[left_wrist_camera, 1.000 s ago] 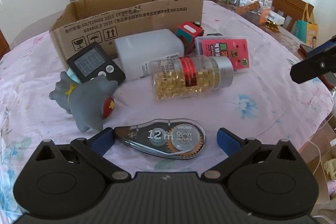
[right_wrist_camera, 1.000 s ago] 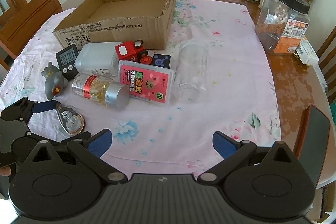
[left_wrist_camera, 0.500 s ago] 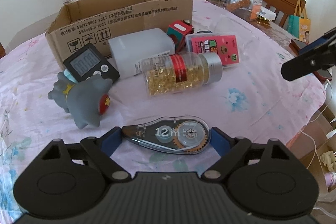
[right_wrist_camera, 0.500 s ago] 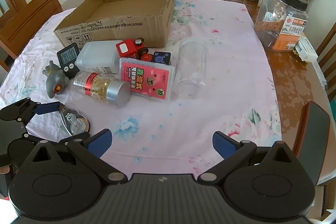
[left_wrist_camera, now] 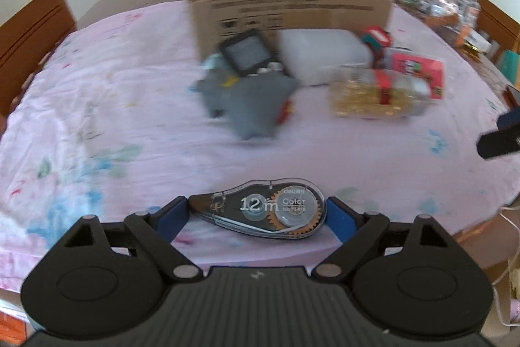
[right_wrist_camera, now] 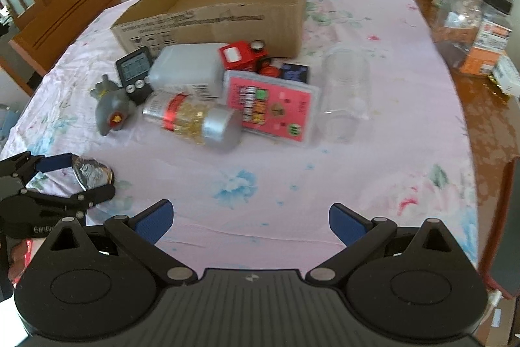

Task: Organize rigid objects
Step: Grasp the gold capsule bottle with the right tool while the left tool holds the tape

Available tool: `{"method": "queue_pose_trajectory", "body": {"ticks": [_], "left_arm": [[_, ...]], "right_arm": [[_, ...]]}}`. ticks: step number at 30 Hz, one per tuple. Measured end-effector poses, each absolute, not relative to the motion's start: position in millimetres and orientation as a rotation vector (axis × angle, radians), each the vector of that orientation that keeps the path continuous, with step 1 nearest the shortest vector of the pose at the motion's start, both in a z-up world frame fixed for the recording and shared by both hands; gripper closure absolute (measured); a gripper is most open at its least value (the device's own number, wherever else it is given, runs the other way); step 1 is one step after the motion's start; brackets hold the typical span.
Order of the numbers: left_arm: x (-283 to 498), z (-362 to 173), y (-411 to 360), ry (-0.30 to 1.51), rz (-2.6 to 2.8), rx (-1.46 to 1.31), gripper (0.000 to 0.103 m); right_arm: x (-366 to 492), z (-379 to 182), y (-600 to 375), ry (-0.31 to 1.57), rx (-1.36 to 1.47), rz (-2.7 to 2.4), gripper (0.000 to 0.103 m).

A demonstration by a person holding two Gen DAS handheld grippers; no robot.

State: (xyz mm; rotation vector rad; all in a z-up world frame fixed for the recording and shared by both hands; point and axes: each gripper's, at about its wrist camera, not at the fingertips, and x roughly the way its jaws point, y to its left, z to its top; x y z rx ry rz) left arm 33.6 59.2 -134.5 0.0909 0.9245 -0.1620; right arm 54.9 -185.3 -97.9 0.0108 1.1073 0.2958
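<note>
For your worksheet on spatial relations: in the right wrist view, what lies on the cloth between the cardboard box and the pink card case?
In the right wrist view, a red toy train lies between the cardboard box and the pink card case, with a small dark block beside it.

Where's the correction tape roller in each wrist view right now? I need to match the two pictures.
Left wrist view: correction tape roller at bottom centre, clamped between the left gripper's blue pads.
Right wrist view: same roller at far left edge, in the left gripper.
Shared landmark: the cardboard box at the back of the table.
</note>
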Motion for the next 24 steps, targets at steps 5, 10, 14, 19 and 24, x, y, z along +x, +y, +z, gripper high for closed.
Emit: {"method": "queue_pose_trajectory", "body": {"ticks": [5,10,14,19,24], "left_arm": [[46.9,-135.0,89.1,0.934,-0.103,0.069,0.013],[53.8,-136.3,108.0,0.94,-0.127,0.063,0.01],[53.4,-137.0,110.3,0.934,-0.169,0.089,0.008],[54.1,-137.4,110.4,0.931,-0.196,0.101,0.008],[54.2,-137.6,110.4,0.926,-0.196,0.1,0.008]], "right_arm": [[62.1,-107.4,-159.7,1.103,0.025,0.313,0.0],[66.4,-125.8,-130.9,1.073,-0.002,0.256,0.0],[70.1,-132.0,-118.3,1.037,0.029,0.203,0.0],[76.6,-128.0,-108.2,0.997,0.077,0.141,0.0],[88.4,-126.7,-100.5,0.986,0.113,0.076,0.0]]}}
